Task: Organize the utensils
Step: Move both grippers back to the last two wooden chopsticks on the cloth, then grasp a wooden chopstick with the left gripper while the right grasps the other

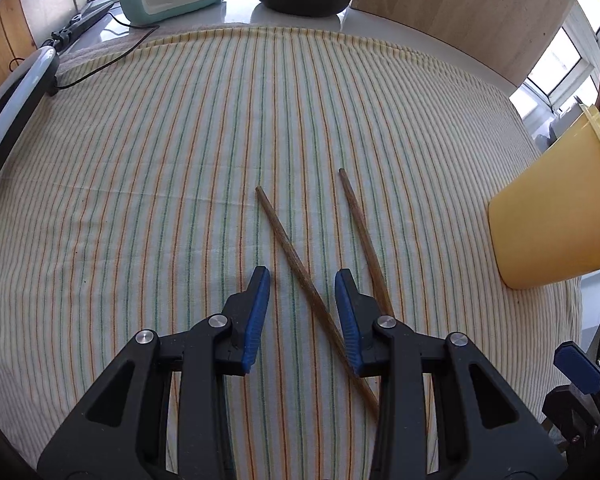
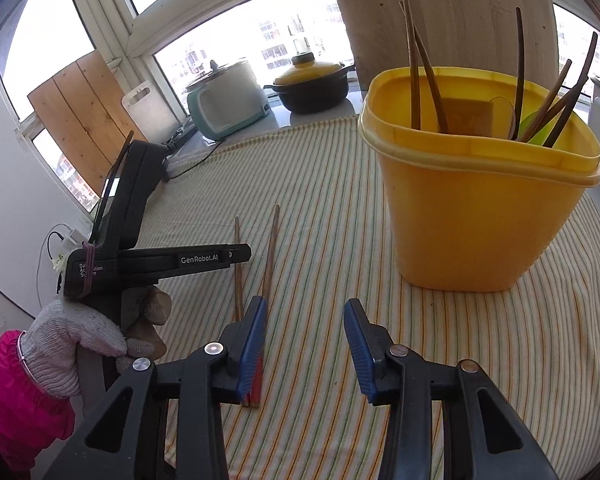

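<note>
Two brown wooden chopsticks [image 1: 292,248] lie crossed on the striped cloth; they also show in the right wrist view [image 2: 270,252]. My left gripper [image 1: 302,276] is open just above them, with one chopstick running between its jaws. A yellow tub [image 2: 472,208] stands on the cloth and holds several chopsticks [image 2: 420,76] and a green utensil [image 2: 534,128]. The tub also shows at the right edge of the left wrist view [image 1: 556,216]. My right gripper [image 2: 305,308] is open and empty, low over the cloth, left of the tub.
The striped cloth [image 1: 140,184] covers the table. At the back stand a mint rice cooker [image 2: 224,100] and a black pot with a yellow lid [image 2: 312,84]. A wooden board [image 2: 440,16] leans behind the tub. A black cable [image 1: 112,56] runs at the far left.
</note>
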Action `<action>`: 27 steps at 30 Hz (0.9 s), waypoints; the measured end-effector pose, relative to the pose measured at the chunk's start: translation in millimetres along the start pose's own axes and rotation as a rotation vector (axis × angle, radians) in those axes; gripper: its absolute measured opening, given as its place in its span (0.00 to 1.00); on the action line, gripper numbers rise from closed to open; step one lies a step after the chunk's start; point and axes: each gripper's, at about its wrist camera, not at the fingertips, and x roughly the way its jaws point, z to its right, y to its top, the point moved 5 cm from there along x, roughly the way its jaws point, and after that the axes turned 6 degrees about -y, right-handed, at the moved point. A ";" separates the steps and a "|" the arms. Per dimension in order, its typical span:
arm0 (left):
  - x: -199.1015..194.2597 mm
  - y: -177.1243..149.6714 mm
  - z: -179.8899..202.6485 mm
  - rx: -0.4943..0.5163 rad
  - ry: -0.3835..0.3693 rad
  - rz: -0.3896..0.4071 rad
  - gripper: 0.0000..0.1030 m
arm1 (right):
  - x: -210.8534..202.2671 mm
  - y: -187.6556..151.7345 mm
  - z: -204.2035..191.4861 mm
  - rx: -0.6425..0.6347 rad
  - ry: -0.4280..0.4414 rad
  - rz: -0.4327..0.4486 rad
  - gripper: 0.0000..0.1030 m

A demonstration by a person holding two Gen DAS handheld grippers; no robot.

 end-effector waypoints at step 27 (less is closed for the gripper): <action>-22.6 -28.8 -44.4 0.032 -0.129 0.020 0.06 | 91.1 27.1 -61.6 -0.191 -0.024 -0.231 0.26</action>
